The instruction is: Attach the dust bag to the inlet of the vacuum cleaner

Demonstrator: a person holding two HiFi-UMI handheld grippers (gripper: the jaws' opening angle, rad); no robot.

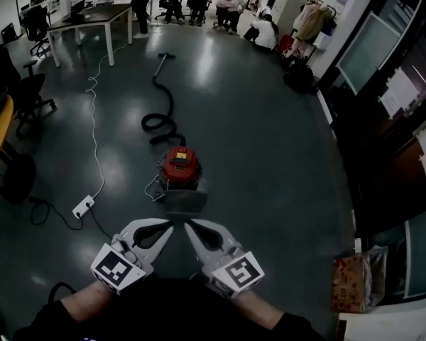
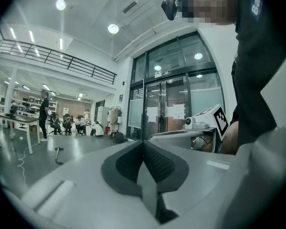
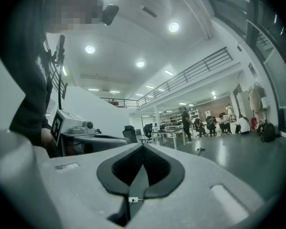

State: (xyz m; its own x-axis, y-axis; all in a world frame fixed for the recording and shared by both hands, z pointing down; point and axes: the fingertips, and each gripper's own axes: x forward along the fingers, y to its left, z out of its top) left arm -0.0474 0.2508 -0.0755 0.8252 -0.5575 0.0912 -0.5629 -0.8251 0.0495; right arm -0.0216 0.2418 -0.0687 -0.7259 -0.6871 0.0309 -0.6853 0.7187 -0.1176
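A red vacuum cleaner (image 1: 179, 163) stands on the dark floor ahead of me. A grey boxy piece (image 1: 184, 201) lies against its near side; I cannot tell if this is the dust bag. Its black hose (image 1: 160, 123) curls away to a floor nozzle (image 1: 163, 57). My left gripper (image 1: 171, 226) and right gripper (image 1: 187, 224) are held level side by side just short of the grey piece, tips almost touching. Both are shut with nothing in them, as the left gripper view (image 2: 143, 144) and the right gripper view (image 3: 143, 149) show.
A white power strip (image 1: 83, 206) and its cable (image 1: 94, 119) lie left of the vacuum. A cardboard box (image 1: 351, 283) sits at the right by glass doors. Desks (image 1: 92, 16), chairs (image 1: 25, 98) and several seated people (image 1: 227, 6) are farther off.
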